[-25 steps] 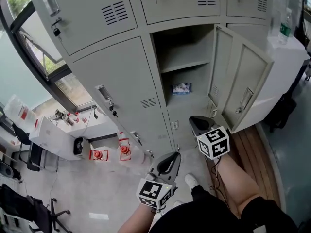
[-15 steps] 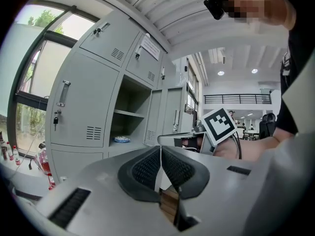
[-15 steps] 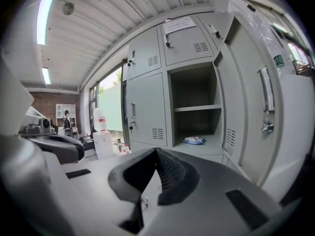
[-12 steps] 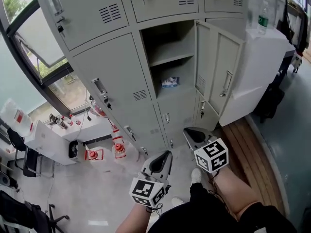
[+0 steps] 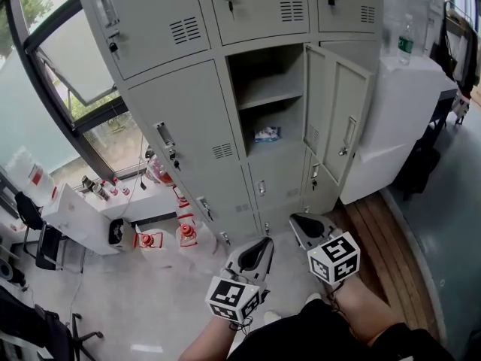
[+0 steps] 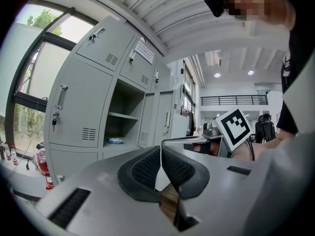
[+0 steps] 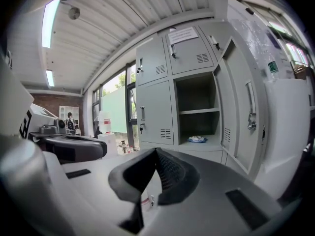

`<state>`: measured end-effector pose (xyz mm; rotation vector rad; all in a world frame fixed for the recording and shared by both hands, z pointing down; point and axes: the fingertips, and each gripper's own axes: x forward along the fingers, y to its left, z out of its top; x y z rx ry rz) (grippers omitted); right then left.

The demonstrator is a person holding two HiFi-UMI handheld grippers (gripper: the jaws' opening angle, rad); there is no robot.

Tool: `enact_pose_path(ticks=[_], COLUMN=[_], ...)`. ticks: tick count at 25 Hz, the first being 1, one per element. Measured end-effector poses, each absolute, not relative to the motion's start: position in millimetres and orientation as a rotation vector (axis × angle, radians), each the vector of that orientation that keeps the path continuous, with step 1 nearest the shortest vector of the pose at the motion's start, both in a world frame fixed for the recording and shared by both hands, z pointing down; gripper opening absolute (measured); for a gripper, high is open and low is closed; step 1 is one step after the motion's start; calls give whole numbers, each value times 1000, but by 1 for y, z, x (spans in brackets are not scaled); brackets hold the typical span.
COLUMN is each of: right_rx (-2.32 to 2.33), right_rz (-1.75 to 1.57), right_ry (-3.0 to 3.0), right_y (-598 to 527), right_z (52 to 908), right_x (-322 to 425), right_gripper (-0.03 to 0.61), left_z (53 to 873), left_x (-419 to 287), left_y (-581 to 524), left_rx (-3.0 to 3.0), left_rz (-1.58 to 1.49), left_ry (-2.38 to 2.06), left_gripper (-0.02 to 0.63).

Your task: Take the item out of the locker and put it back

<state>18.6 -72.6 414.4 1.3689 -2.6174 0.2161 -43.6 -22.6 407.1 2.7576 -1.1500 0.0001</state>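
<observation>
1. The setting was an industrial-style lab or workshop office, not a home.
2. A bank of grey steel lockers (image 5: 195,126) stood along the wall beside a tall window (image 5: 68,74).
3. A white bench (image 5: 83,213) carried small bottles (image 5: 101,189). An office chair (image 5: 56,326) stood nearby.
4. The ribbed metal ceiling (image 7: 98,33) had a strip light (image 7: 49,16), with a mezzanine railing (image 6: 236,100) beyond.

A: What stands at the right?
B: A white cabinet (image 5: 398,134) with a green-labelled bottle (image 5: 406,42) near its top's left edge. Wooden boards (image 5: 383,235) lie below.
A: And at the left?
B: A window (image 5: 71,74) and a low white table (image 5: 79,216) — small bottles (image 5: 101,189) along its far edge — plus two red-and-white things (image 5: 152,240) on the floor (image 5: 113,292).
</observation>
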Motion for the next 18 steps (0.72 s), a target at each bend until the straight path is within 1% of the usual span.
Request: enact_pose_path(ticks=[18], right_rx=[1342], right_rz=[206], right_ry=[-2631], right_y=[-54], right_z=[418], right_x=[16], right_gripper=[54], left_z=[408], left_x=[-37], left_y=[-11], left_rx=[2765], left_rz=[7], left_ry=[-1144], left_gripper=[22])
